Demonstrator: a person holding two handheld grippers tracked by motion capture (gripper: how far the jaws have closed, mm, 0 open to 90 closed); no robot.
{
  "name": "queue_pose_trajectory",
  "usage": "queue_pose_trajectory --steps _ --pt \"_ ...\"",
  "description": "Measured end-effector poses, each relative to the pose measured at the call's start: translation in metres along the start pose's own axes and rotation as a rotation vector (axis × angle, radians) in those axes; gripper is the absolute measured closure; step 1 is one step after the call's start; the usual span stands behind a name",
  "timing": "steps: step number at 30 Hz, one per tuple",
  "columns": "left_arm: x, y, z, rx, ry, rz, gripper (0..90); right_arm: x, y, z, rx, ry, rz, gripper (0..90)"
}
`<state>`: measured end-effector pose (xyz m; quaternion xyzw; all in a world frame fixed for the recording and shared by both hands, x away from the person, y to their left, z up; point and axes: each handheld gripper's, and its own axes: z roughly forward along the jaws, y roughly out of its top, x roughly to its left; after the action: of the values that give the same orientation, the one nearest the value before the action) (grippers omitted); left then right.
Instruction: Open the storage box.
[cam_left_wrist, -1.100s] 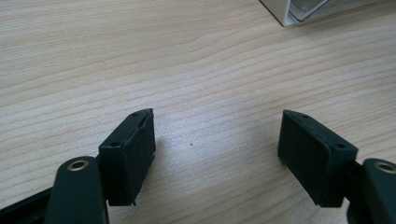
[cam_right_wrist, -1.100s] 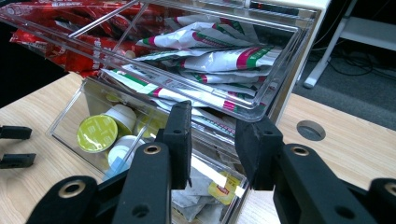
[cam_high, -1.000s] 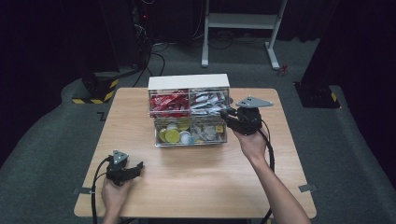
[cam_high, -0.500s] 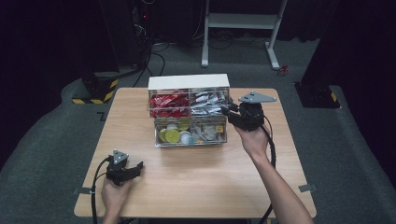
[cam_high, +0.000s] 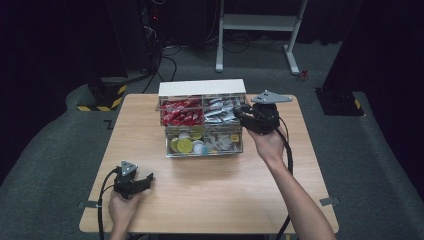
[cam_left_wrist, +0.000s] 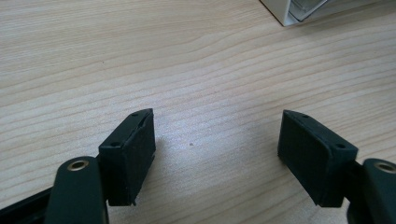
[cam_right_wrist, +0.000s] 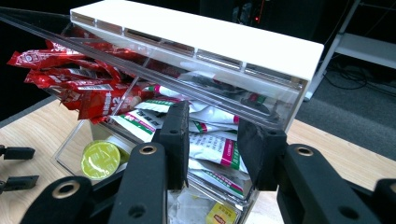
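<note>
Since a moment ago, right gripper (cam_high: 240, 113) jaws have just been opening slightly at the clear organiser's (cam_high: 202, 126) white-packet compartment, holding nothing.

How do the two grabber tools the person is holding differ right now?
The left gripper rests low on the bare table, away from the clear organiser box; the right gripper is raised at the box's upper right compartment of white packets. The left's jaws stand wide open over wood; the right's are narrower, have just been opening, and grip nothing. Both are black, two-jawed and hand-held.
</note>
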<state>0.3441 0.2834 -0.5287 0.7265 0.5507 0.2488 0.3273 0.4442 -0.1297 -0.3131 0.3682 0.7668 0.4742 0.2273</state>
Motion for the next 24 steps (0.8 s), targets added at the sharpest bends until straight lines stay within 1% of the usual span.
queue_pose_trajectory --steps 4,5,12,14,16,18,24 --pt "0.000 0.000 0.000 -0.003 -0.002 -0.002 27.8 0.000 0.004 0.001 0.005 -0.005 0.006 63.2" --pt "0.000 0.000 0.000 -0.003 -0.002 -0.001 27.8 0.000 0.005 0.001 0.009 -0.008 0.000 63.0" --pt "0.000 0.000 0.000 -0.001 -0.004 -0.002 27.8 0.000 0.014 0.002 0.009 -0.015 0.002 61.9" --pt "0.000 0.000 0.000 0.000 -0.004 -0.002 27.8 0.000 0.014 0.002 0.010 -0.016 -0.002 61.7" --pt "0.000 0.000 0.000 -0.001 -0.004 -0.003 27.8 0.000 0.015 0.002 0.008 -0.015 0.005 61.5" --pt "-0.001 0.000 0.000 -0.002 -0.005 -0.004 27.8 0.000 0.017 0.002 0.004 -0.015 0.002 61.2" --pt "-0.001 0.000 0.000 -0.001 -0.005 -0.004 27.7 -0.002 0.018 0.004 0.011 -0.010 0.012 60.4"
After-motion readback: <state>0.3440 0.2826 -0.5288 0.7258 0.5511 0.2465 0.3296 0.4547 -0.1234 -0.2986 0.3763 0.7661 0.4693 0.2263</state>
